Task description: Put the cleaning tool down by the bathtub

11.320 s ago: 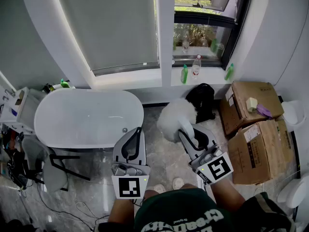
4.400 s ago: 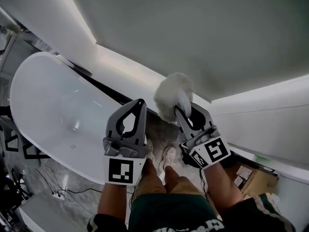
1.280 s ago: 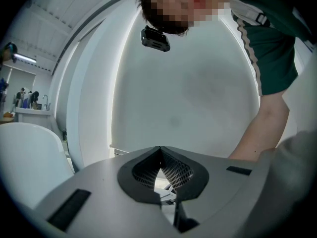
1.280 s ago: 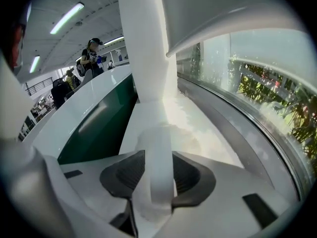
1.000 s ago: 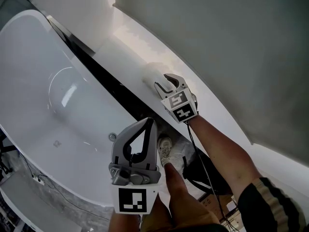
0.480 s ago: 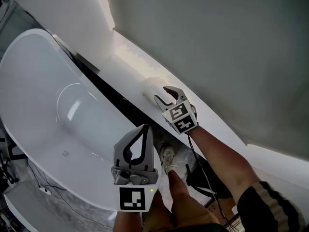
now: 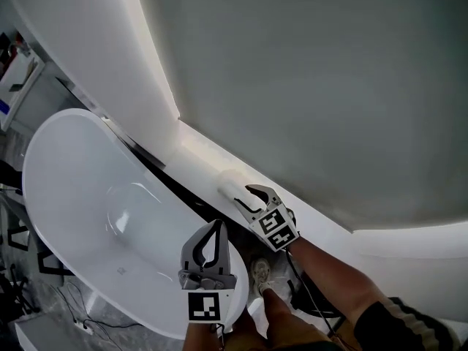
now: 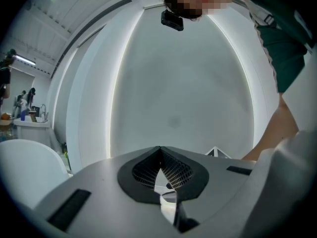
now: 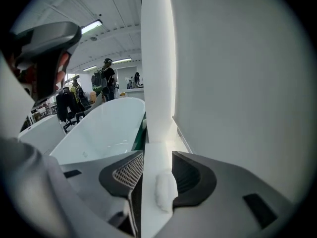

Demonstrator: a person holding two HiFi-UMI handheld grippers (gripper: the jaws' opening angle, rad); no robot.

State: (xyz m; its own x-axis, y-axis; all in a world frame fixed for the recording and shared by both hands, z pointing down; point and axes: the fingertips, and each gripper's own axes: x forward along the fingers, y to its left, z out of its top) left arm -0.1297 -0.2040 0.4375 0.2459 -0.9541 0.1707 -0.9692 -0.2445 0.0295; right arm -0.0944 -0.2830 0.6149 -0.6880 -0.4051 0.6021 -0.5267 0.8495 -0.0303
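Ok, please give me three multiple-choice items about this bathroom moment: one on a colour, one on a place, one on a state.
1. What colour is the bathtub?
A white
B green
C black

2. Where is the fluffy duster?
A in the bathtub
B on the white ledge along the wall
C on the floor

3. How do the jaws of the left gripper stand?
A wide apart
B together, with nothing between
C clamped on a bottle

Answers: 1 A, its whole shell is white. 2 B, it lies on the ledge just ahead of the right gripper. 3 B, the tips meet in the left gripper view.
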